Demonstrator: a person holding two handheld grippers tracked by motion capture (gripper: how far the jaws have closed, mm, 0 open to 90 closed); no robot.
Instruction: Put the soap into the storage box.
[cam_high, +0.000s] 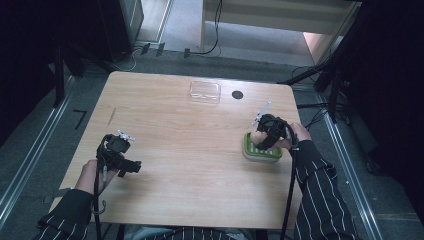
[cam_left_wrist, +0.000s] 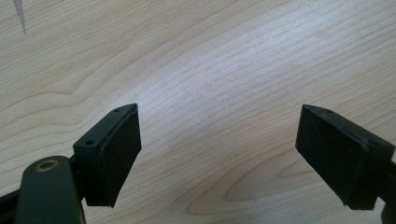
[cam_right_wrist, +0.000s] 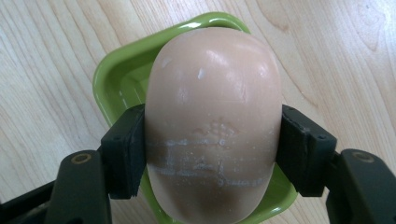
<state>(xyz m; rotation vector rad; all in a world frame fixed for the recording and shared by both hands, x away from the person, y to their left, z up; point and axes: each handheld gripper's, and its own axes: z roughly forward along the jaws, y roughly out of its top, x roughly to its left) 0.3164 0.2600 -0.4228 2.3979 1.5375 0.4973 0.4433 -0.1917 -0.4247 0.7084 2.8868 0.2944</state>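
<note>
A pale peach bar of soap sits between the two black jaws of my right gripper, which is shut on it. Right under the soap lies a green soap dish; whether the bar touches the dish I cannot tell. From the high view the right gripper is over the green dish at the table's right side, with a bit of the soap showing. My left gripper stands open over bare wood; in the high view it rests at the left front.
A clear plastic lid or box lies at the back middle of the wooden table, with a small dark round thing beside it. Cables and dark stands crowd the floor past the table's far and right edges.
</note>
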